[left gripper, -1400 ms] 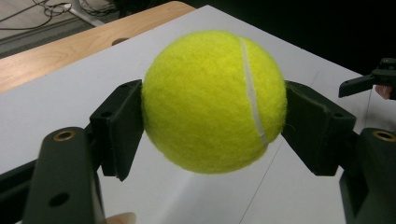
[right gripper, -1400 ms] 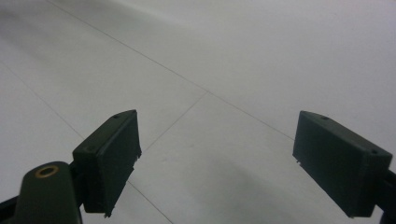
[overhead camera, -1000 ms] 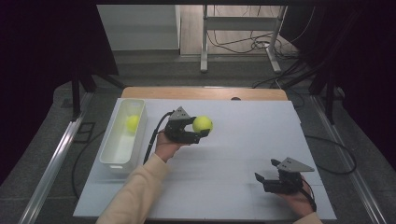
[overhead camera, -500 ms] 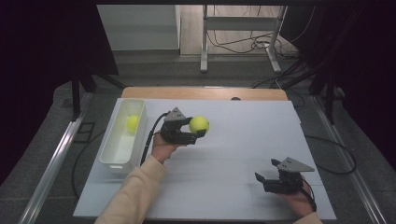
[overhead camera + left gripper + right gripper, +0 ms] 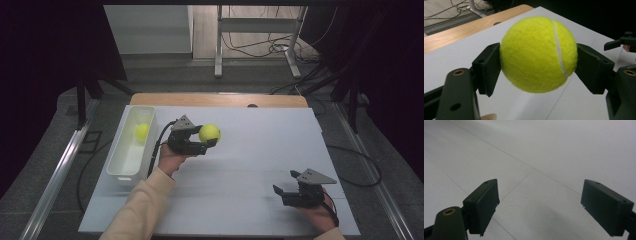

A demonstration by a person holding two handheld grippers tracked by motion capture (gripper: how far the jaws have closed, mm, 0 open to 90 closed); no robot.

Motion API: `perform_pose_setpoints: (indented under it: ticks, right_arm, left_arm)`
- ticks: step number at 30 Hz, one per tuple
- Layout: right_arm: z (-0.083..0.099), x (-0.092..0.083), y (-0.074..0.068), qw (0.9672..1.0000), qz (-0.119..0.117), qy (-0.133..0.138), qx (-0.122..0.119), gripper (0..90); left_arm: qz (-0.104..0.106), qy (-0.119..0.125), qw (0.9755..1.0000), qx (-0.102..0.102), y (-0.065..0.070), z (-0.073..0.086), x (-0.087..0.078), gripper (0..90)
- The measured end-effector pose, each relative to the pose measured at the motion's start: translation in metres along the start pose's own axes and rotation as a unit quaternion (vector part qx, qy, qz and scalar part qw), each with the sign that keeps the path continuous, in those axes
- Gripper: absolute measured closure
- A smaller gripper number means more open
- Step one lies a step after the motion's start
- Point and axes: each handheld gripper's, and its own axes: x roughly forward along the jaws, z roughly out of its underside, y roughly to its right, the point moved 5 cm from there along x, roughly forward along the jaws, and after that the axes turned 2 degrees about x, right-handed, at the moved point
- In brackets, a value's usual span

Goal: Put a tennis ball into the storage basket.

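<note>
Above the white worktop, my left tool still squeezes the yellow ball, a bit nearer the tub, while my right tool stays apart.

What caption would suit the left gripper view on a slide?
Left gripper clamps a yellow tennis ball between its two black jaws above the white table.

A fuzzy yellow-green tennis ball with a white seam sits pinched between the left gripper's two black jaws, above the white tabletop with its wooden edge strip.
</note>
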Motion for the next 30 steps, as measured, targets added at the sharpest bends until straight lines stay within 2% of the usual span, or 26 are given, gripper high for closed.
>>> perform_pose_setpoints:
  ticks: [30]
  right_arm:
    - [0.0,0.0,-0.001,1.0,0.0,-0.001,0.0,15.5]
  left_arm:
    - [-0.018,0.007,0.9998,-0.005,-0.008,0.004,-0.025,26.2]
